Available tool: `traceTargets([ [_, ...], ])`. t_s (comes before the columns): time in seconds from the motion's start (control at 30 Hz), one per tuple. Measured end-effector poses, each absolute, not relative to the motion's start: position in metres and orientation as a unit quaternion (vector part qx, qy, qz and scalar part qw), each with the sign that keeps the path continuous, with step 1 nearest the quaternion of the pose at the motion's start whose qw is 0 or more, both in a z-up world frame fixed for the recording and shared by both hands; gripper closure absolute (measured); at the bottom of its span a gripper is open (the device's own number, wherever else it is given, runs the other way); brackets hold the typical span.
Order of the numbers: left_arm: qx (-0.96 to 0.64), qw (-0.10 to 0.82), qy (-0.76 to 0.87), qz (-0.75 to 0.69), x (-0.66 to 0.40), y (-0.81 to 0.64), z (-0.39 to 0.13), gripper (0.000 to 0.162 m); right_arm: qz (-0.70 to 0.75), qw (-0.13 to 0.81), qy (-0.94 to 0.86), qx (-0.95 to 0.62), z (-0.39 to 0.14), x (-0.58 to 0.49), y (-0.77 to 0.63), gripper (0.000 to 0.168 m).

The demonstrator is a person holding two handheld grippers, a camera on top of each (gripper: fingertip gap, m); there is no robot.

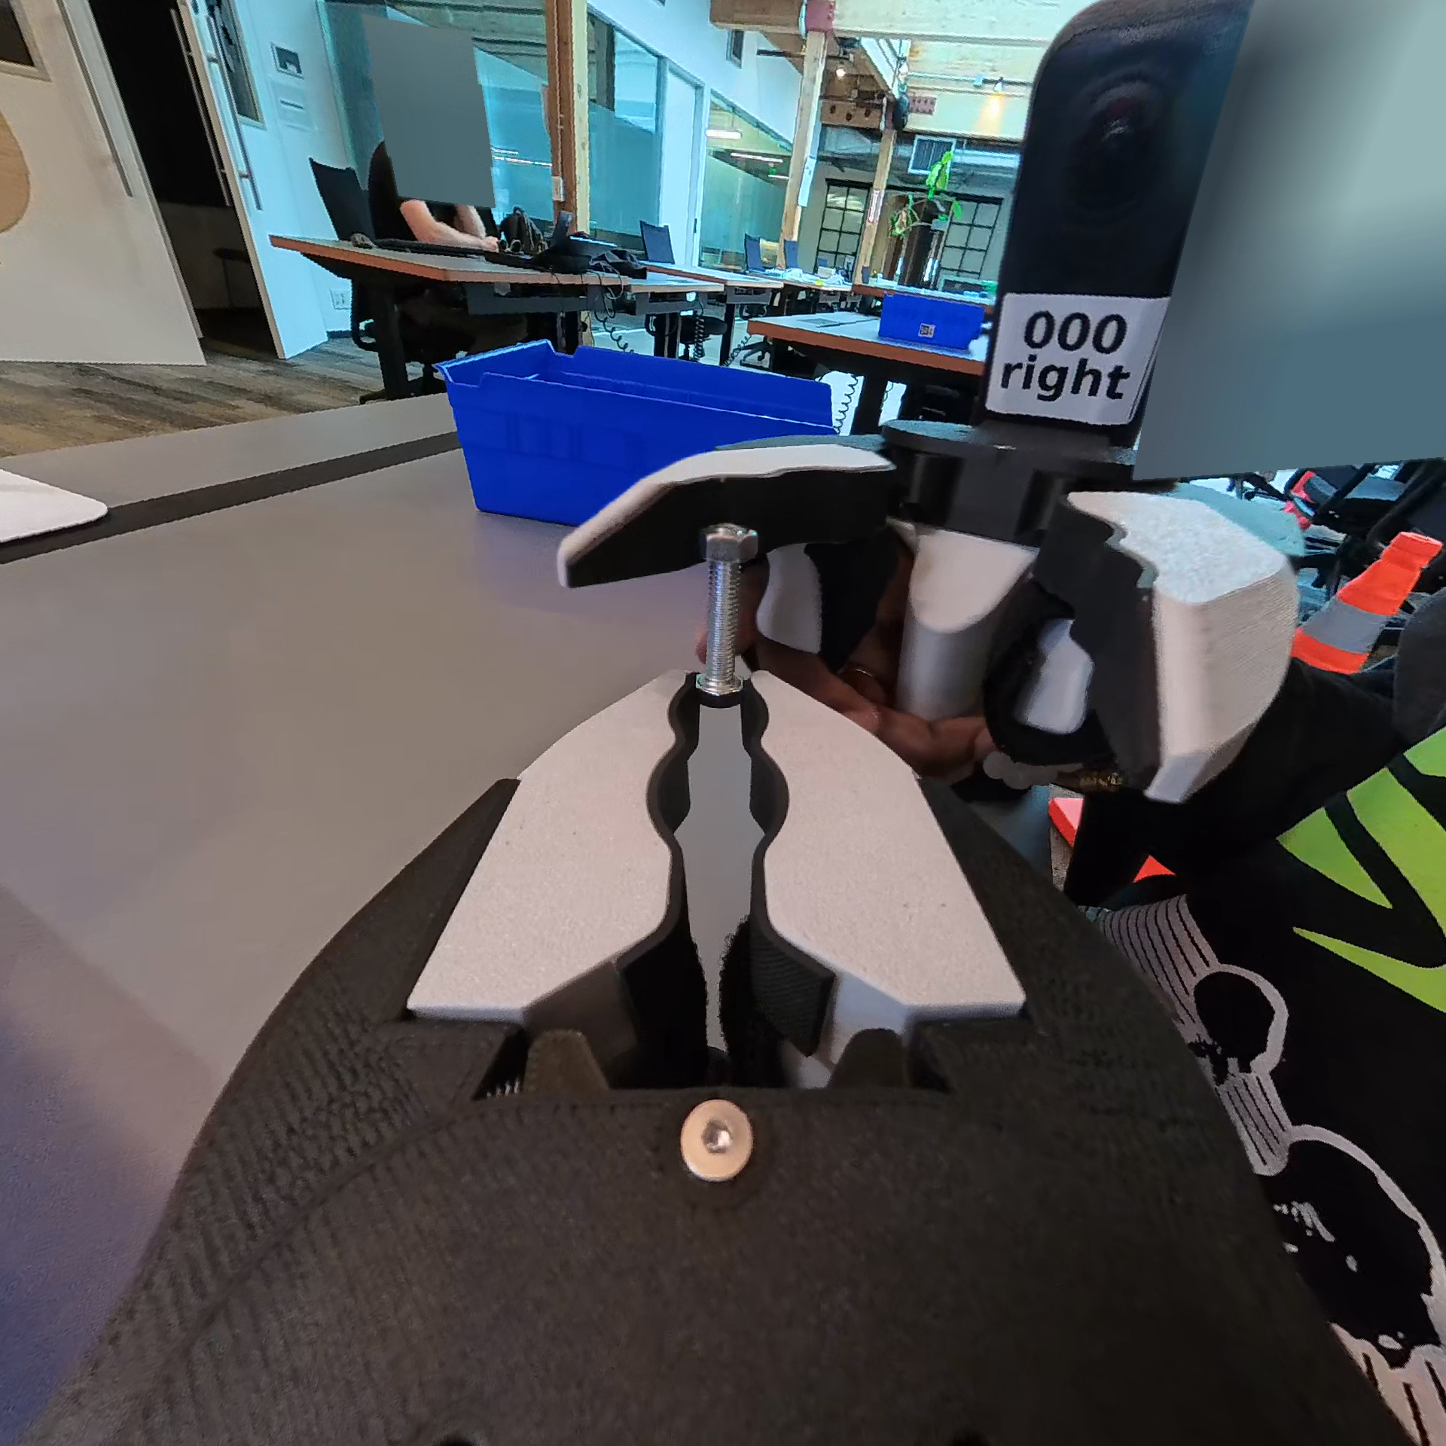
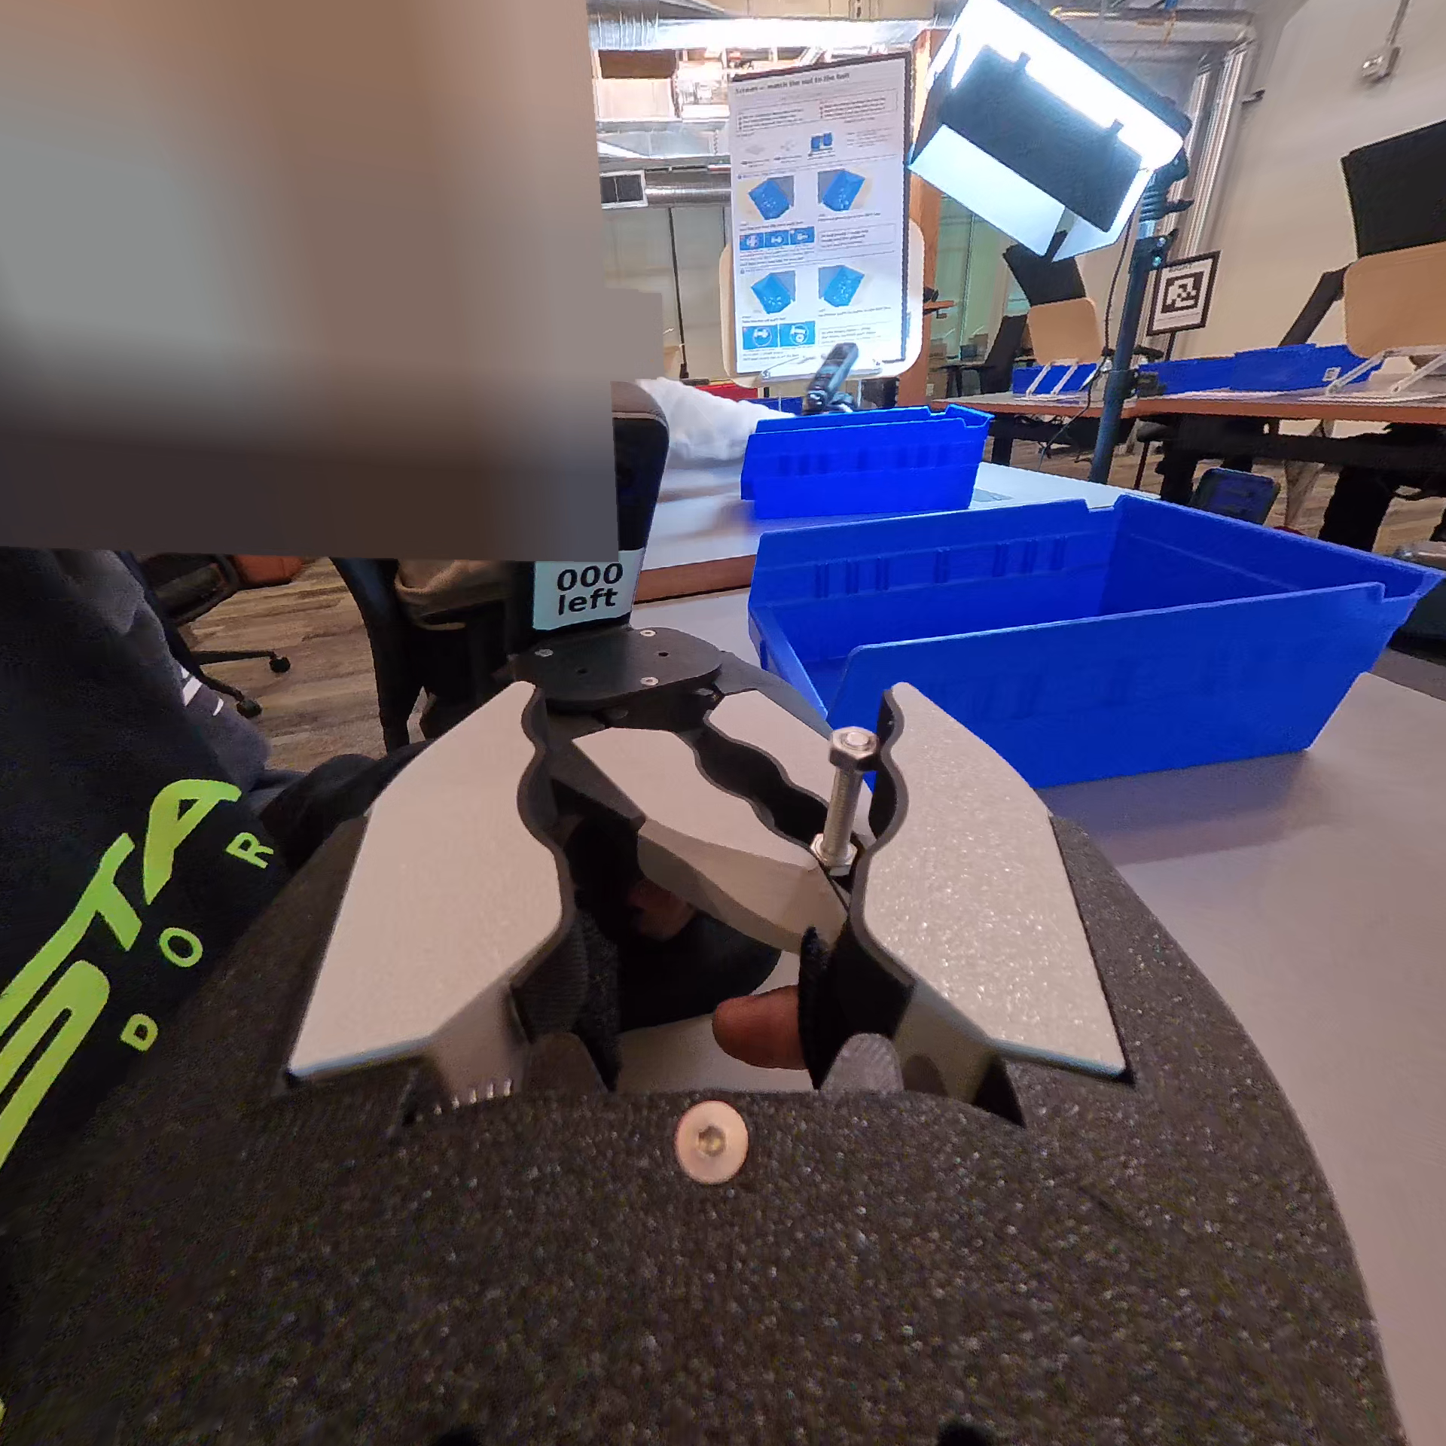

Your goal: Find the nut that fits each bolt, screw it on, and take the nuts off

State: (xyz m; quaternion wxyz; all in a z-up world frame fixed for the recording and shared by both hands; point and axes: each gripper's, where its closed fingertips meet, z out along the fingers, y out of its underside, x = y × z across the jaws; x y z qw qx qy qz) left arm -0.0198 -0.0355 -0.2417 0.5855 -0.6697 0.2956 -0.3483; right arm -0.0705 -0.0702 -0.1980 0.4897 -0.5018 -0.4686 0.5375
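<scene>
blue bin, interior partly hidden

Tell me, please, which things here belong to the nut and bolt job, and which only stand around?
In the job:
bolt
nut
left gripper, shut on nut
right gripper, open

Only around:
blue bin
second blue bin
instruction sheet
studio lamp

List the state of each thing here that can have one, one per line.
Left black-and-grey two-finger gripper: shut on nut.
Right black-and-grey two-finger gripper: open, beside bolt head.
Silver hex nut: clamped, on bolt's lower end.
Silver threaded bolt: upright, head up.
Blue plastic bin: upright on grey table.
</scene>
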Motion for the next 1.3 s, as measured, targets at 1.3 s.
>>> traceTargets([
  [1.3, -0.674, 0.583, 0.305, -0.337, -0.018, -0.037, -0.245, 0.152, 0.533, 0.481, -0.465, -0.518, -0.201, -0.069, -0.068, 0.094],
])
